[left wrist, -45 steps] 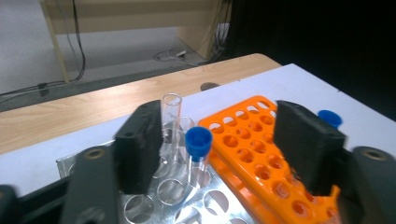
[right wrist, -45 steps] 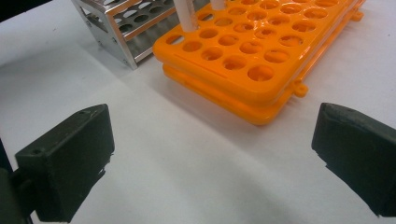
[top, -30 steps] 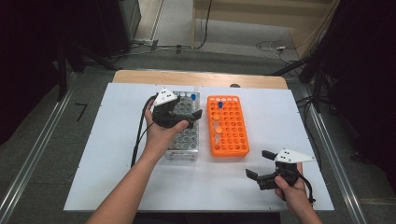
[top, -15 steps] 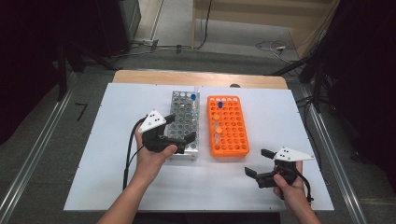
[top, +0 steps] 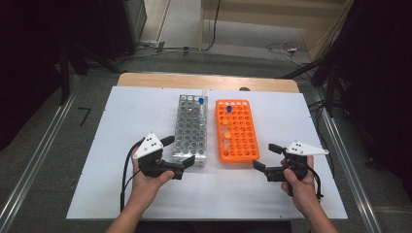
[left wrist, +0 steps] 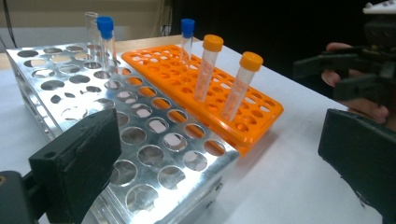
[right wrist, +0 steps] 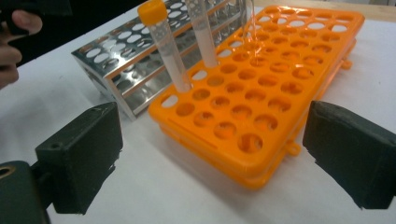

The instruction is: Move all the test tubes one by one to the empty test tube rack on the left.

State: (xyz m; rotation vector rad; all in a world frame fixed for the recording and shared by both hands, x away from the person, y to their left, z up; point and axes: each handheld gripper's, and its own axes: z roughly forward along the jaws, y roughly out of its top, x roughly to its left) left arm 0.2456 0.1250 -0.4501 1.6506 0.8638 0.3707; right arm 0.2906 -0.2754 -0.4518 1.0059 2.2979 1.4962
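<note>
two open grippers waiting at the near ends of the tube racks

the left gripper (top: 180, 154) is hovering at the near left corner of the shiny perforated metal tube rack (top: 192, 127), its jaws spread wide and holding nothing; in the left gripper view one jaw is sitting just over the rack's near corner while the other is hanging over the white table top (top: 121, 121). the right gripper (top: 266, 156) is resting in the person's right hand (top: 300, 187) near the front right corner of the bright orange plastic tube rack (top: 236, 130), its jaws likewise standing far apart with nothing between them (the orange rack's near edge is lying between the jaws in the right gripper view, a little farther off).

the two racks are lying side by side in the middle of the table, close together, long sides parallel. a blue-capped clear tube (left wrist: 105, 39) is standing upright at the far end of the metal rack, beside an uncapped clear tube (left wrist: 91, 29). in the orange rack another blue-capped tube (left wrist: 187, 38) is standing near the far end, and two orange-capped tubes (left wrist: 205, 67) are standing upright toward the middle, one just beside the other
</note>
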